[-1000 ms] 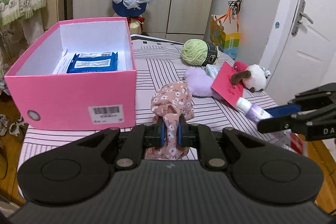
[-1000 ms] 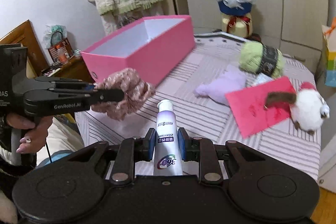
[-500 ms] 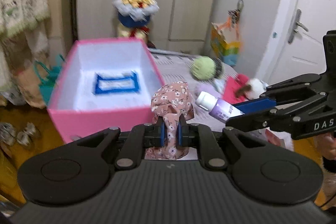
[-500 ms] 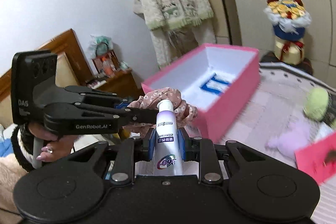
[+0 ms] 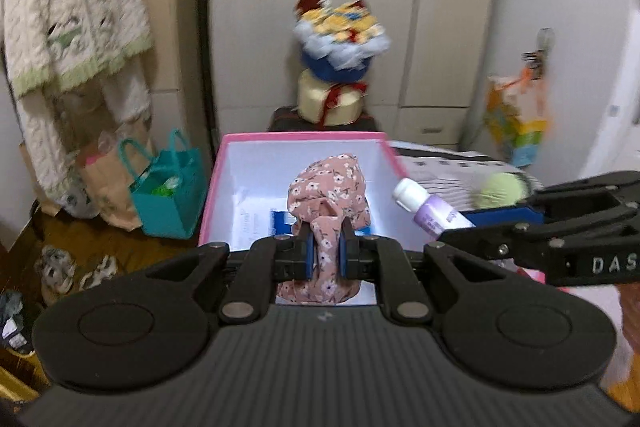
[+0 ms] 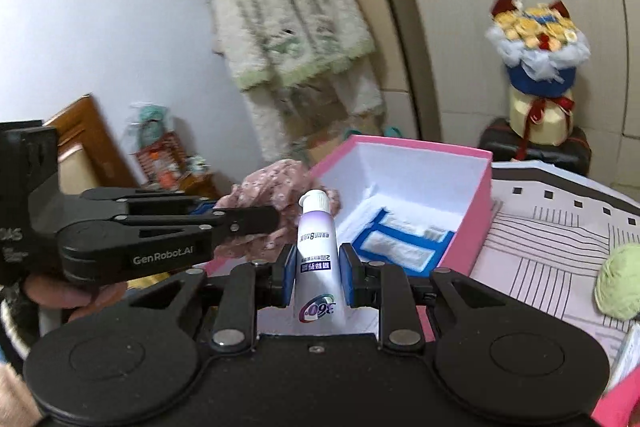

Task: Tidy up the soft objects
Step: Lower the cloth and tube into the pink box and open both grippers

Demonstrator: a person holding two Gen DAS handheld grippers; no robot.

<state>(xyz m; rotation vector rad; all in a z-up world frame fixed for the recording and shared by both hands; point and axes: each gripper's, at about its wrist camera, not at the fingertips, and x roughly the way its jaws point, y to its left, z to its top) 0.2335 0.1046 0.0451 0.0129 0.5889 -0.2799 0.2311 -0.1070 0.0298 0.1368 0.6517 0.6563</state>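
My left gripper (image 5: 325, 247) is shut on a pink floral cloth (image 5: 326, 187) and holds it over the open pink box (image 5: 300, 138). The cloth also shows in the right wrist view (image 6: 272, 187), at the box's near left rim. My right gripper (image 6: 318, 269) is shut on a white and purple tube (image 6: 316, 251), held upright just in front of the box (image 6: 472, 227). The tube also shows in the left wrist view (image 5: 428, 209), right of the cloth. A blue and white packet (image 6: 400, 239) lies on the box floor.
A green yarn ball (image 6: 618, 287) lies on the striped table cover (image 6: 560, 227) right of the box. A bouquet (image 5: 340, 35) stands behind the box by the cupboards. A teal bag (image 5: 168, 187) sits on the floor to the left. A knitted cardigan (image 6: 288, 11) hangs on the wall.
Both grippers have moved left and up with their loads, from over the table to over the pink box. The cloth and the tube now hang above the box's opening.
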